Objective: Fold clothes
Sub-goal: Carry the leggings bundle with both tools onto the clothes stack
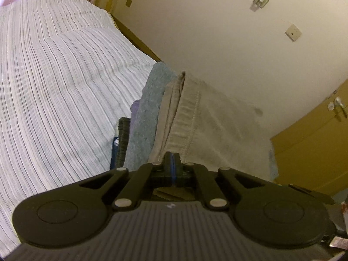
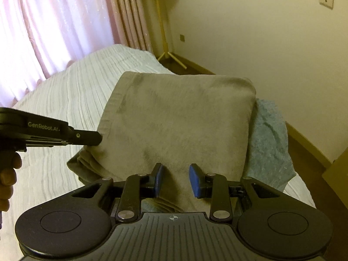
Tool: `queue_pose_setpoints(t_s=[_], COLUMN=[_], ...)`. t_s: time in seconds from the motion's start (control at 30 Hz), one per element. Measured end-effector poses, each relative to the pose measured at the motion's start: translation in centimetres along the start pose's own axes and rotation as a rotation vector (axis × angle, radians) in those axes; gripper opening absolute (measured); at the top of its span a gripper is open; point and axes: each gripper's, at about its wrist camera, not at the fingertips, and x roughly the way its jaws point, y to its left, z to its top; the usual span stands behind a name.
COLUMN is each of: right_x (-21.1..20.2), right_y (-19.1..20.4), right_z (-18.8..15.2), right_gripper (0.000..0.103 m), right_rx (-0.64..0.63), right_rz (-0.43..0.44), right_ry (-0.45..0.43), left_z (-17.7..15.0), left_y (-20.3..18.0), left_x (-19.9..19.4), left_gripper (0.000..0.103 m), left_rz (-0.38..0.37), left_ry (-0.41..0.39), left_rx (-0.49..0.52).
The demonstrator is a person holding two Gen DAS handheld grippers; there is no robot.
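Left tool [image 2: 95, 139] pinching the near-left edge of the folded beige fleece garment [image 2: 178, 119], steadying the stack on the bed; right tool [image 2: 176, 179] hovering part-open, holding nothing, above its near edge.

grippers I'm running: two, left gripper [image 2: 95, 139] and right gripper [image 2: 176, 179]
folded clothes: two, beige garment [image 2: 180, 117], blue-grey garment [image 2: 269, 139]
beds: one bed [image 2: 65, 100]

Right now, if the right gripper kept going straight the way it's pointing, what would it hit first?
Most likely the beige folded garment: the right gripper points down at its top face, open pads either side of bare fabric. The blue towel lies off to the side. Exact depth is unclear.
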Motion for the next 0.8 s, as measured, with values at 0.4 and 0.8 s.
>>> queue_pose_setpoints(t_s=[0.4, 0.8], right_x=[1.4, 6.1], right_y=[-5.7, -6.8], right_z=[7.7, 6.6], right_gripper=[0.032, 0.032], right_rx=[0.199, 0.169], right_rz=[-0.081, -0.074], right_ry=[-0.117, -0.067], left_z=[6.2, 4.4], left_y=[-3.9, -1.1], left_x=[5.1, 8.7], left_gripper=[0.001, 0.003], left_rz=[0.023, 0.055], left_ry=[-0.080, -0.109], left_rx=[0.140, 0.085])
